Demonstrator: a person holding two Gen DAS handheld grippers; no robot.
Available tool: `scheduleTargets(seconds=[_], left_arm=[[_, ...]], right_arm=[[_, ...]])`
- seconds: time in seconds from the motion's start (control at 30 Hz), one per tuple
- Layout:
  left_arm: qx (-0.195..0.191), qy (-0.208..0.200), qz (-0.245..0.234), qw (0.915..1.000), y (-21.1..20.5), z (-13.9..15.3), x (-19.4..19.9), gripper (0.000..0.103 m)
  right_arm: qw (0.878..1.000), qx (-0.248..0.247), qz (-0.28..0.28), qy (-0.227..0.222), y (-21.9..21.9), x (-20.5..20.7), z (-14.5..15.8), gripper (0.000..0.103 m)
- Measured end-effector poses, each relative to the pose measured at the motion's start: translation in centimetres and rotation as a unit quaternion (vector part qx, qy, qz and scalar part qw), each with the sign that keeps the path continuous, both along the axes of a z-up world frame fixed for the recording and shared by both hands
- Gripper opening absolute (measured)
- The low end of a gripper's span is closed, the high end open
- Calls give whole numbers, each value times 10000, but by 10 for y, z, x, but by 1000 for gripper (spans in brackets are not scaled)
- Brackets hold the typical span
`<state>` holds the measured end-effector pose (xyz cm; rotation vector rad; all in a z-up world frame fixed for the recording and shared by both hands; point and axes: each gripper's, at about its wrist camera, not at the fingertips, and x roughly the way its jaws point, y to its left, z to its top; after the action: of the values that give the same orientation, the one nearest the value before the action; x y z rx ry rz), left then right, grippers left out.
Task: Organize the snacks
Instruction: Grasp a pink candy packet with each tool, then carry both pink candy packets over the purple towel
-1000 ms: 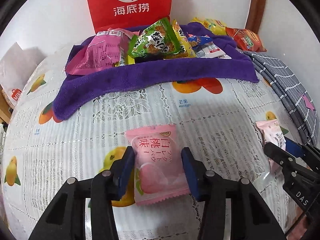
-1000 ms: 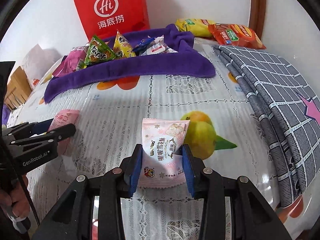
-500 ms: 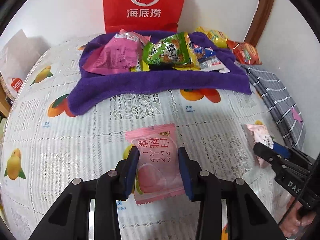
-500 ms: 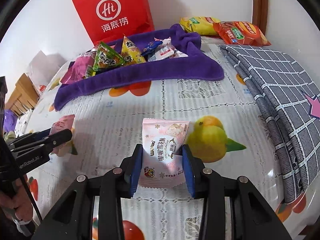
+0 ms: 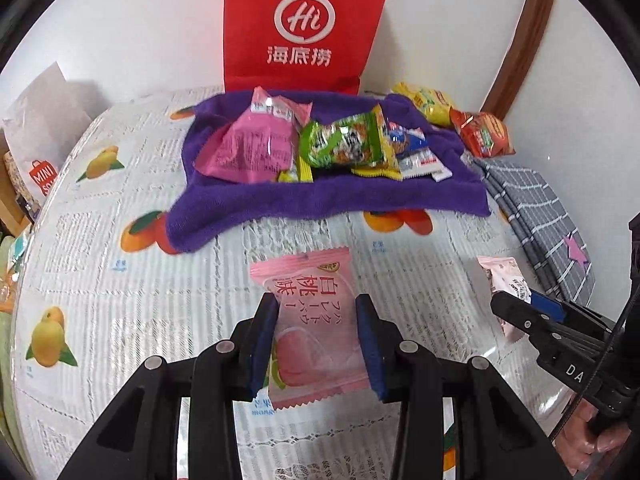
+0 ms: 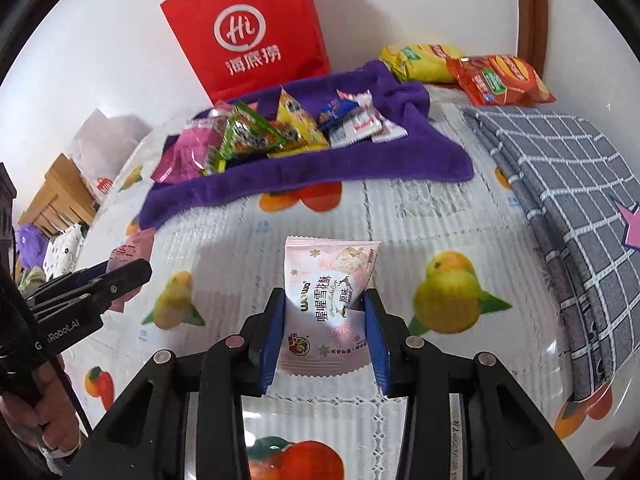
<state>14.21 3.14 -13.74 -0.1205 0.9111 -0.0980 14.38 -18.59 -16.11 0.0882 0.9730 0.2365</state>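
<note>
My left gripper (image 5: 316, 320) is shut on a pink peach snack packet (image 5: 310, 316) and holds it above the fruit-print tablecloth (image 5: 120, 300). My right gripper (image 6: 325, 316) is shut on a pale pink snowflake-crisp packet (image 6: 328, 304), also lifted above the cloth. A purple towel (image 5: 320, 196) lies farther back with several snack packets piled on it, among them a pink bag (image 5: 256, 144) and a green bag (image 5: 344, 144). Each gripper shows in the other's view: the right one (image 5: 508, 304), the left one (image 6: 132, 272).
A red paper bag (image 5: 300, 24) stands against the wall behind the towel. Yellow (image 6: 420, 62) and orange (image 6: 496, 80) snack bags lie at the back right. A folded grey checked cloth (image 6: 560, 184) covers the table's right side. A white shopping bag (image 5: 36, 132) stands at left.
Both grippers have lifted their packets off the tablecloth and risen, tilting toward the towel. The left gripper closed from loosely around the peach packet to gripping it.
</note>
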Motion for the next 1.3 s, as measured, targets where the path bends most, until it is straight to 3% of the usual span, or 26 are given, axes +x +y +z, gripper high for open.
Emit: scheduleTargets(seconds=[0.8,1.3], left_arm=[[153,-660,331,9972,44,85,69,37],[22,-725,253,9970,31,94,130,38]], right_arm=[[9961,48,-186,-861,1,77,105,38],[9959,158,-270,-847,5,135,109,38]])
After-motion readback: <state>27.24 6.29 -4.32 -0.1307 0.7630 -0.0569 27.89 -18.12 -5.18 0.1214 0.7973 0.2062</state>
